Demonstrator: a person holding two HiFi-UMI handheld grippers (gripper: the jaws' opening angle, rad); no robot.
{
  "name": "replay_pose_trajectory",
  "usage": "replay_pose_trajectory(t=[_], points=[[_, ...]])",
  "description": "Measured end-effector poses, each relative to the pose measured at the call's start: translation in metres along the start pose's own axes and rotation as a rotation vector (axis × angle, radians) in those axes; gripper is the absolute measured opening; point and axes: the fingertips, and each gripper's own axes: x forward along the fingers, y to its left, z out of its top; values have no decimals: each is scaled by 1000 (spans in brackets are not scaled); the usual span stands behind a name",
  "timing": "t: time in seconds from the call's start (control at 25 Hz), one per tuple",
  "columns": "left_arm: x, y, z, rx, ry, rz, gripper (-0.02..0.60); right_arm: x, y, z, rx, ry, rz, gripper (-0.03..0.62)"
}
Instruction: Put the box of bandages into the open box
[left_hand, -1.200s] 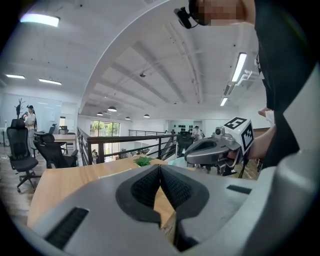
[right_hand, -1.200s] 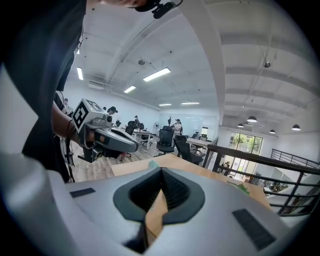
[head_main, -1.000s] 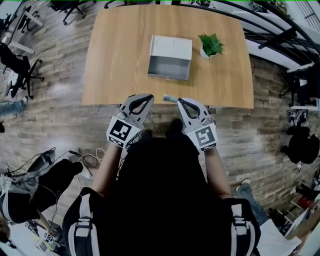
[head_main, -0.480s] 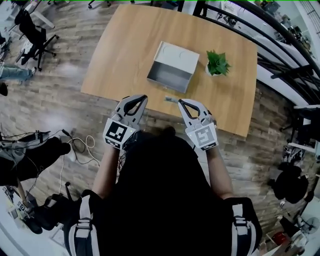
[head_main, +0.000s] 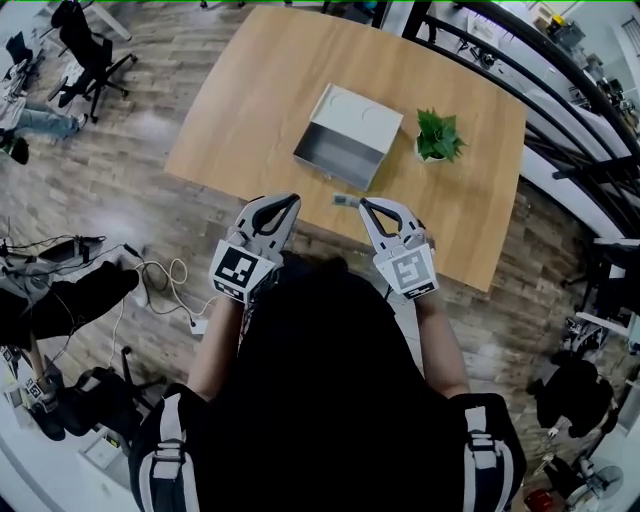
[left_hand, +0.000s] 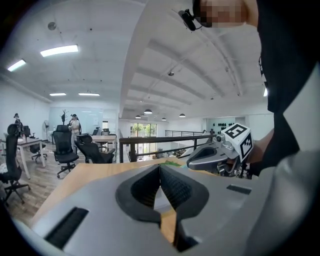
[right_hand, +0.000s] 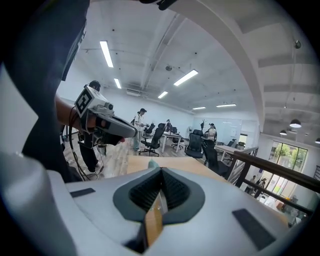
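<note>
The box of bandages (head_main: 344, 200) is a small flat pale-green pack lying at the near edge of the wooden table (head_main: 250, 110). Beyond it stands the open box (head_main: 352, 137), grey, with its lid folded back. My left gripper (head_main: 292, 200) hovers just left of the pack at the table's edge, shut on nothing. To the pack's right, my right gripper (head_main: 364, 204) is also shut and empty. The left gripper view looks along closed jaws (left_hand: 160, 168) over the tabletop. A pale-green corner of the pack (right_hand: 152, 163) peeks above my right gripper (right_hand: 161, 171).
A small potted plant (head_main: 437, 135) stands right of the open box. Black railings (head_main: 560, 90) run behind the table's right side. Office chairs (head_main: 85, 55) and cables (head_main: 165, 290) sit on the wood floor to the left.
The head view has swung, so the table sits more skewed and further right in frame. Both grippers stay shut at the table's near edge on either side of the pack.
</note>
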Motion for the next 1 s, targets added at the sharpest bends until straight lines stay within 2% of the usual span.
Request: replay_pose_trajectory(t=[0.32, 1.0], points=[[-2, 7, -6, -32, 17, -10, 23, 10, -16, -2, 14, 20, -30, 25], [70, 98, 5, -29, 18, -212, 23, 100, -57, 3, 85, 115, -128, 25]])
